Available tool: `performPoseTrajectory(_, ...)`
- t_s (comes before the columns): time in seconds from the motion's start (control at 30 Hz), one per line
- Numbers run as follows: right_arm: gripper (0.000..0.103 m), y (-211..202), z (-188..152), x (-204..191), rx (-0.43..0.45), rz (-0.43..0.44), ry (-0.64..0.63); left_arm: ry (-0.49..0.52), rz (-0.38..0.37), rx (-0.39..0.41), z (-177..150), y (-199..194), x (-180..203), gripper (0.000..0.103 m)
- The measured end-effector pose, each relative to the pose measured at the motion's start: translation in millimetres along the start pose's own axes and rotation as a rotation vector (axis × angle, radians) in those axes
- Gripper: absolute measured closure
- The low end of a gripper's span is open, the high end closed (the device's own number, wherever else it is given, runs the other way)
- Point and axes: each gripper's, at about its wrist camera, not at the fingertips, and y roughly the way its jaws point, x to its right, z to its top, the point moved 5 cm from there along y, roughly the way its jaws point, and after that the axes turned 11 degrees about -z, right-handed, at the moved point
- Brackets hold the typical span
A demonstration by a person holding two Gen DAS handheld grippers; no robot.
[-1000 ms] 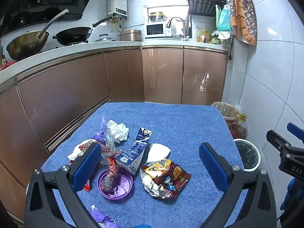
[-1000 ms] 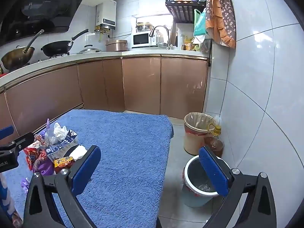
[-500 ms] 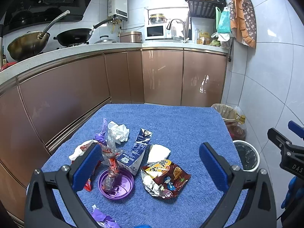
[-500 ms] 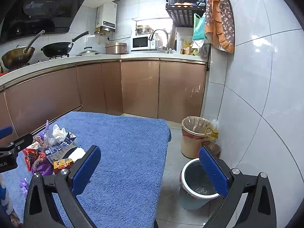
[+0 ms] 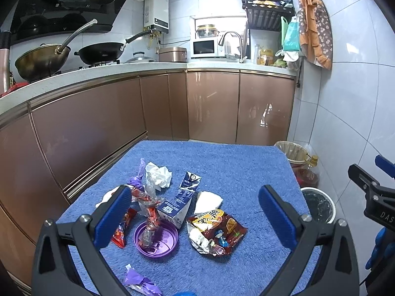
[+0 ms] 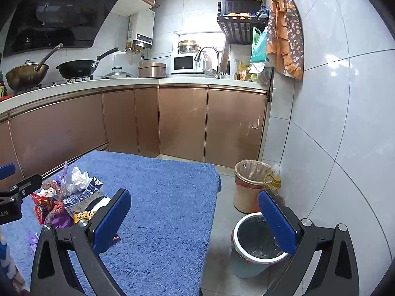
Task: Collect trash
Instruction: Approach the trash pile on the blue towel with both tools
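A pile of trash lies on the blue towel-covered table (image 5: 222, 167): a blue milk carton (image 5: 180, 198), a brown snack bag (image 5: 216, 231), a purple lid (image 5: 156, 238), crumpled white tissue (image 5: 159, 174), red wrappers (image 5: 122, 231) and a purple wrapper (image 5: 142, 283). My left gripper (image 5: 195, 213) is open and empty, hovering above the pile. My right gripper (image 6: 195, 219) is open and empty over the table's right edge, with the pile (image 6: 66, 197) to its left. A white-rimmed bin with a black liner (image 6: 256, 244) stands on the floor below the right gripper.
A beige bin with a clear liner (image 6: 249, 187) and an oil bottle (image 6: 274, 185) stand by the tiled wall. Brown cabinets (image 5: 212, 106) and a counter with woks, microwave and sink run behind the table. The right gripper shows at the edge of the left view (image 5: 370, 192).
Both grippers have risen slightly and drawn back, so the table and the bins sit lower in view. Nothing was grasped or moved.
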Motion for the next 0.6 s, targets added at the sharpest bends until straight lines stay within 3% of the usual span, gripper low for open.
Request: performPoseTrajectory(0.6, 0.0, -15, 11, -6, 0.045, 0.056, 0.006, -0.01, 0.059, 0.03, 4, -30, -5, 0.0)
